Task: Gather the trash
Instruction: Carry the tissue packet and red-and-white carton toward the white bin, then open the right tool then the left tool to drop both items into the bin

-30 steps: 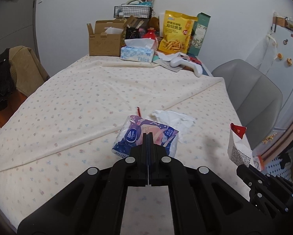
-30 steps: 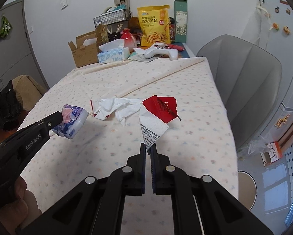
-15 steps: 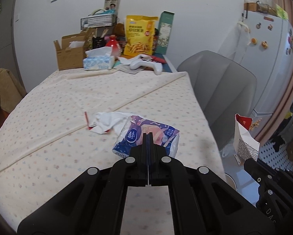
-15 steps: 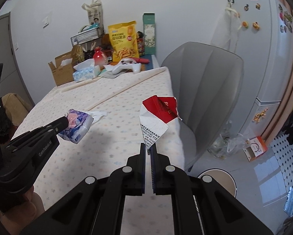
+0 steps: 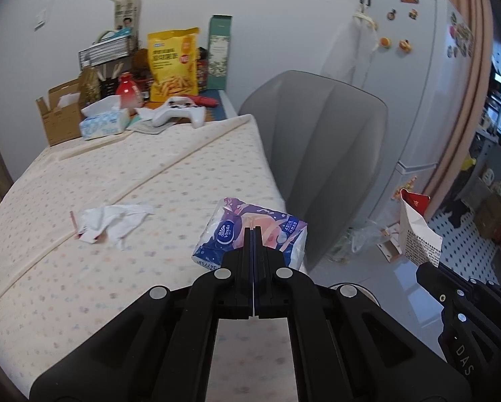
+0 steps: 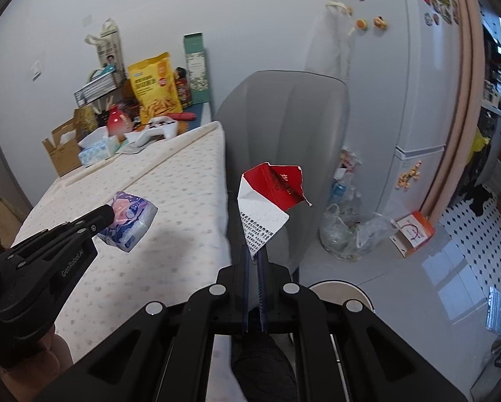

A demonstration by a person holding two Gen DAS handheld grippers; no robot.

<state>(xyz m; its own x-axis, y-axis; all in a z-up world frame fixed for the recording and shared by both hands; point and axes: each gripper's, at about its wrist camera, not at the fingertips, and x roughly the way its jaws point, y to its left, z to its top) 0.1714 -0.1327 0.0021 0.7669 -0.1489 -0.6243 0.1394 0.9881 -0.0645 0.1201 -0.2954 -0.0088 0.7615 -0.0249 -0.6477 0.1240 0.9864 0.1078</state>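
The left tool pinches a blue-and-pink tissue pack, lifted over the tabletop edge. The right tool clamps a torn red-and-white paper carton, open-topped, beside the grey chair. A crumpled white tissue lies on the tabletop. A round bin sits below; its contents are hidden.

A plain white wall backs the tabletop under its dotted cream cloth; a grey moulded chair stands beside it, near a white magnet-covered fridge on glossy pale floor tiles.
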